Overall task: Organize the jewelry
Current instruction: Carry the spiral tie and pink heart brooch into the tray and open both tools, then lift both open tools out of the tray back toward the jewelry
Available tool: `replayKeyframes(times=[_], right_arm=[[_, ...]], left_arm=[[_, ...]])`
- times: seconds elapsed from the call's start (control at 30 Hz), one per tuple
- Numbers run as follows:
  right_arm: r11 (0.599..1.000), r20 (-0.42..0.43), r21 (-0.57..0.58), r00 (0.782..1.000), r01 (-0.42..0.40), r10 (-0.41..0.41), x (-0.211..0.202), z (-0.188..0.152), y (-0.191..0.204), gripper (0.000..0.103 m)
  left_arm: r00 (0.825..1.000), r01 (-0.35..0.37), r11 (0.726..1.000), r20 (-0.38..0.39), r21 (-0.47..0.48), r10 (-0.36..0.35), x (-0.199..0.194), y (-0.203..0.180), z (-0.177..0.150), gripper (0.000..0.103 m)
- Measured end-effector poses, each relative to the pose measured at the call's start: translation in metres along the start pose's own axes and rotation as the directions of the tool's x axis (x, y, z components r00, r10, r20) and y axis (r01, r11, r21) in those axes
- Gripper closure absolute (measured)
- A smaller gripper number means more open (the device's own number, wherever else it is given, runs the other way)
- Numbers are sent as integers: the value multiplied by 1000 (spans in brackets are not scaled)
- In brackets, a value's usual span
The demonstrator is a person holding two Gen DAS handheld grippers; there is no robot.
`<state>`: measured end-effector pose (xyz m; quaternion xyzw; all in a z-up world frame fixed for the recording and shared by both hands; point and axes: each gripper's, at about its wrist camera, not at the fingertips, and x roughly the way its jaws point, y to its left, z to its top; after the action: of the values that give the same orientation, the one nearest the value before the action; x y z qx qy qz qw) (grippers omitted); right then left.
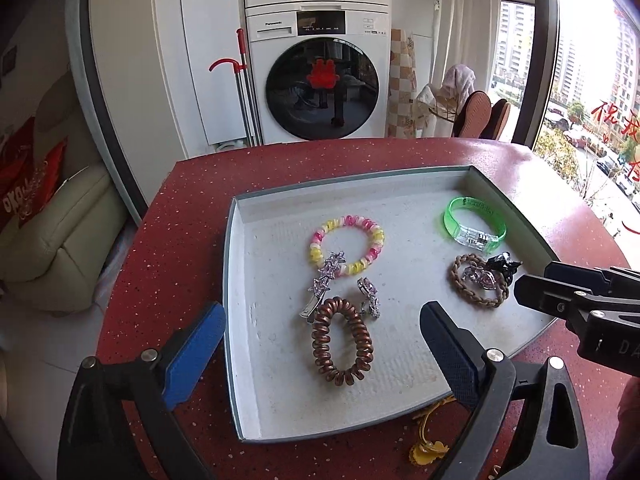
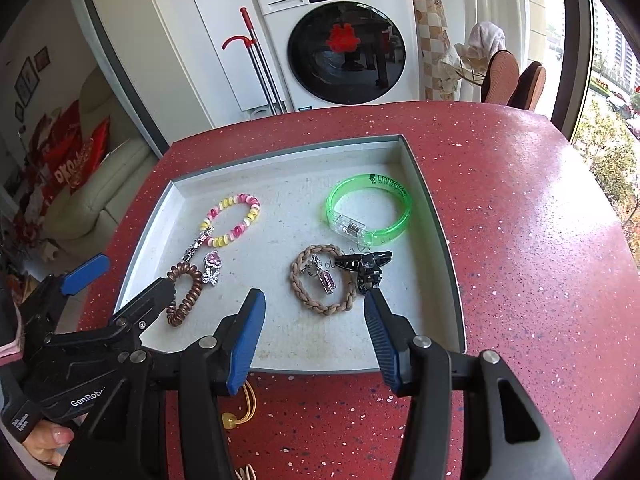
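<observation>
A grey tray (image 1: pixel 240 320) (image 2: pixel 436 216) on the red table holds the jewelry. In it lie a brown coil hair tie (image 1: pixel 342 342) (image 2: pixel 185 294), a pink-yellow coil bracelet (image 1: pixel 347 245) (image 2: pixel 234 220), silver rhinestone clips (image 1: pixel 324 284) (image 2: pixel 211 266), a green plastic bangle (image 1: pixel 474 224) (image 2: pixel 370 210), a braided tan band (image 1: pixel 476 280) (image 2: pixel 322 280) and a black claw clip (image 1: pixel 502 262) (image 2: pixel 366 266). My left gripper (image 1: pixel 320 336) is open and empty, its jaws standing either side of the brown coil tie. My right gripper (image 2: pixel 316 312) is open and empty just before the braided band.
A yellow-beaded cord (image 1: pixel 430 436) (image 2: pixel 240 410) lies on the red table (image 2: pixel 520 240) by the tray's near edge. A washing machine (image 1: pixel 320 80) and a red-handled mop (image 1: pixel 244 88) stand beyond the table. A window is at the right.
</observation>
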<state>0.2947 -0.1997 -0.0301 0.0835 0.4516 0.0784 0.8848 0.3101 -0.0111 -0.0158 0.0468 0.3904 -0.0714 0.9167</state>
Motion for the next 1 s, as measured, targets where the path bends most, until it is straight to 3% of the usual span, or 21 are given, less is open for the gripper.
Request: replayKeyframes(times=[0.1,0.2,0.37,0.43,0.57,0.87,1.0], right_arm=[[1000,6,-3,1000,2,-2,-4,-1,0,44],[1000,18,2,1000,2,-2,-10,-3,0,21],[1000,47,6,999,3,-3,-24,-11,1,21],[1000,63,7,998,12,-13,-30,-14,1,1],[1000,82,7,996,-17,16,-42,-20,1,0],[1000,70,-3,997,-24,24,-67,-36,7,0],[1000,71,-23,997,-21,23,-79,-46,10,0]], left_arm=[[1000,-10,1000,11,-3,10,-3,1,1,0],[1000,-23,1000,-1,-11,23,-4,3,0,0],[999,-37,999,-7,-23,37,-11,7,-5,0],[999,-36,999,-9,-29,36,-14,9,-7,0],[999,-45,998,-20,-33,44,-21,9,-10,0],[999,12,1000,-40,-27,-13,-41,1,-23,0],[999,-32,999,-37,-2,32,-49,-4,-31,0]])
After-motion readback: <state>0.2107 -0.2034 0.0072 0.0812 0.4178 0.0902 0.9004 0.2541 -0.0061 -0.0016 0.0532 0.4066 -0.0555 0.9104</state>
